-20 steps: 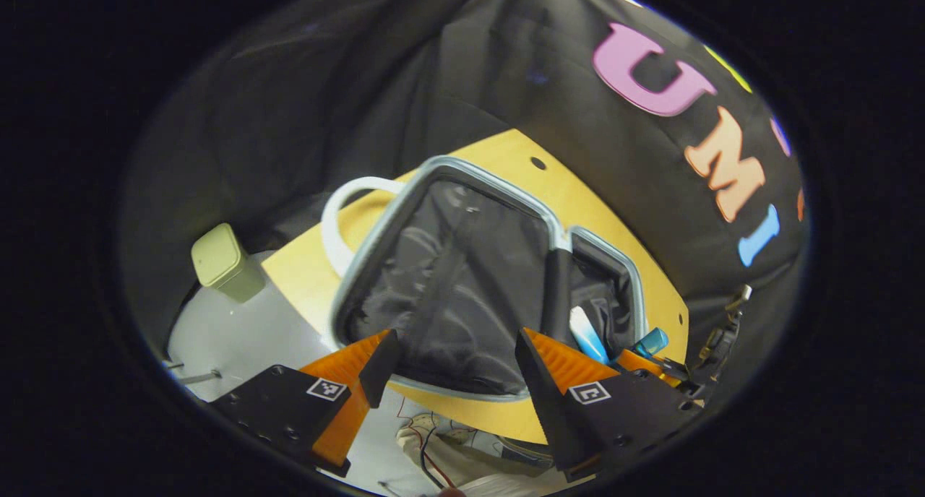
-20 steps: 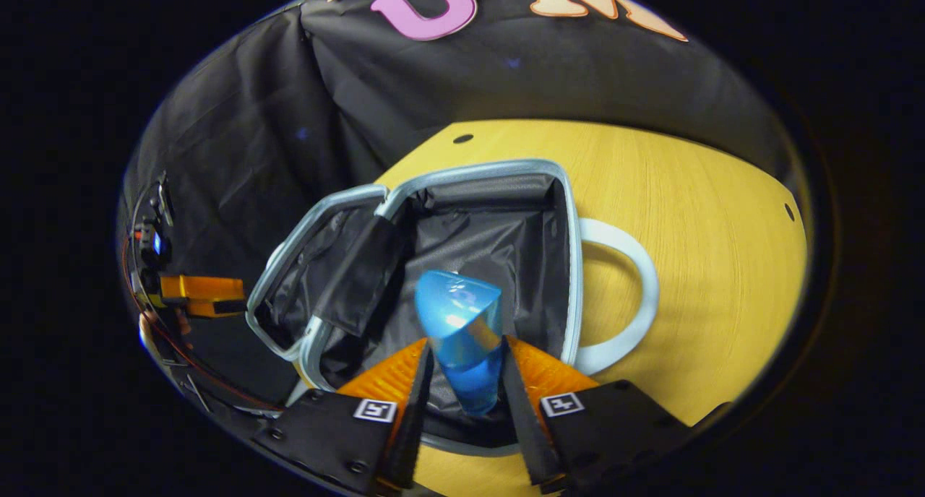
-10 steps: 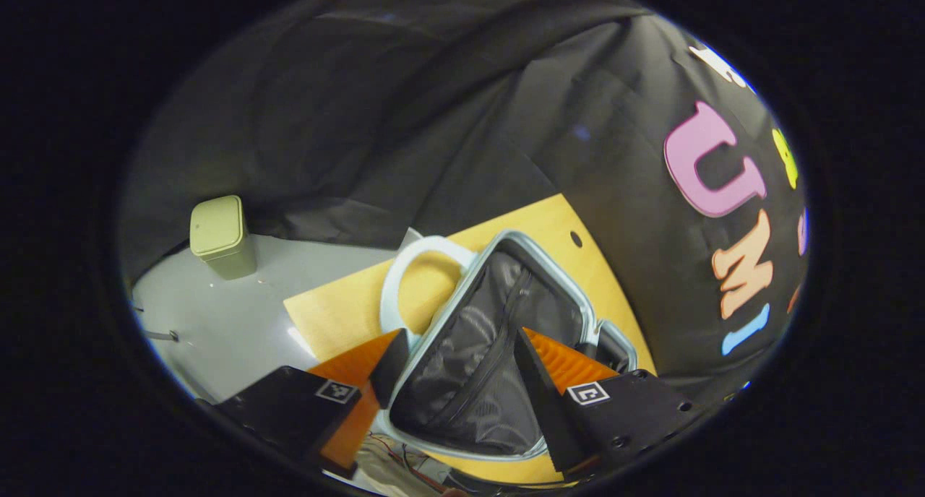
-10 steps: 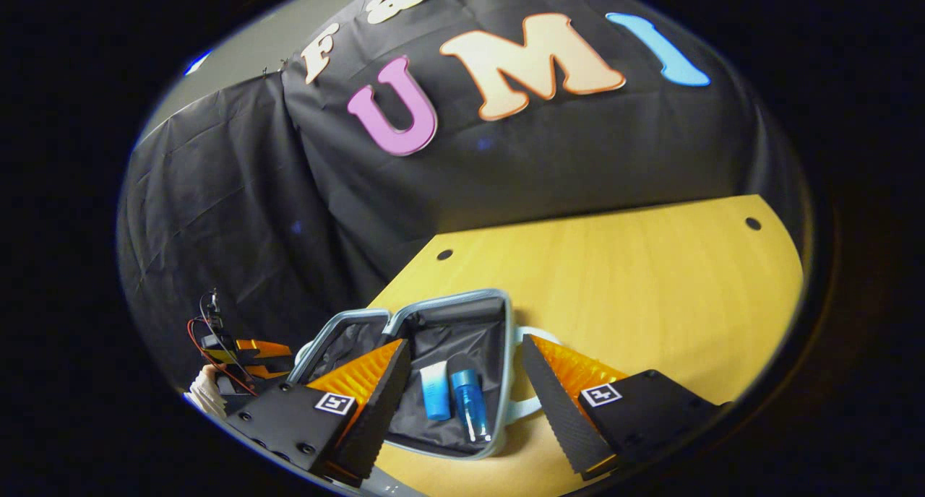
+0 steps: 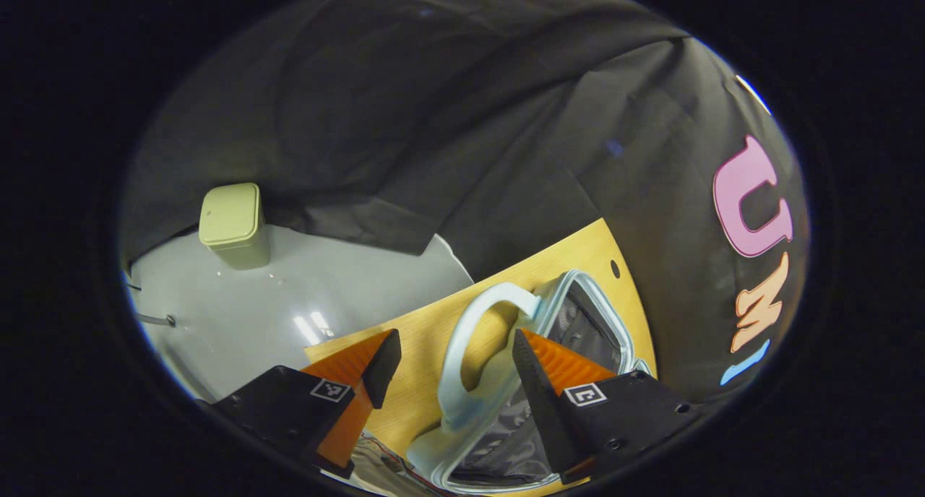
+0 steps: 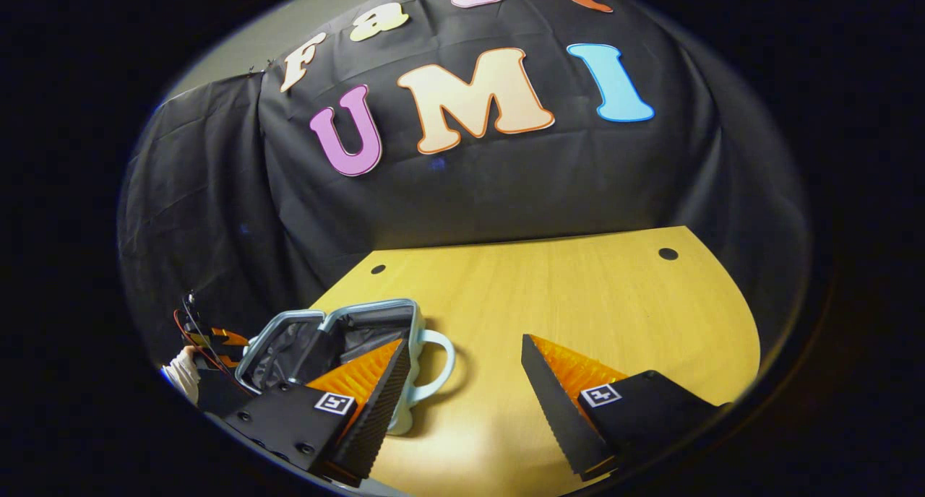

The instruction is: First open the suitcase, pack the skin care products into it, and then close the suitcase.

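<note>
Nearest, the left gripper [image 5: 448, 352] has its two ridged, wedge-shaped fingers spread wide with nothing between them, poised over the smooth white loop handle [image 5: 470, 352] of one pale blue hard-shell suitcase [image 5: 578, 295]. That suitcase lies open on the yellow wood-grain table [image 5: 426, 331], its crinkled dark lining exposed. The right gripper [image 6: 462, 381] is likewise spread and empty above bare tabletop, suitcase just beside its left finger. Farther off, one boxy pale green lidded bin [image 5: 233, 222] stands on glossy grey floor [image 5: 325, 295].

Both claws [image 5: 448, 352] [image 6: 462, 381] agape, empty.
</note>
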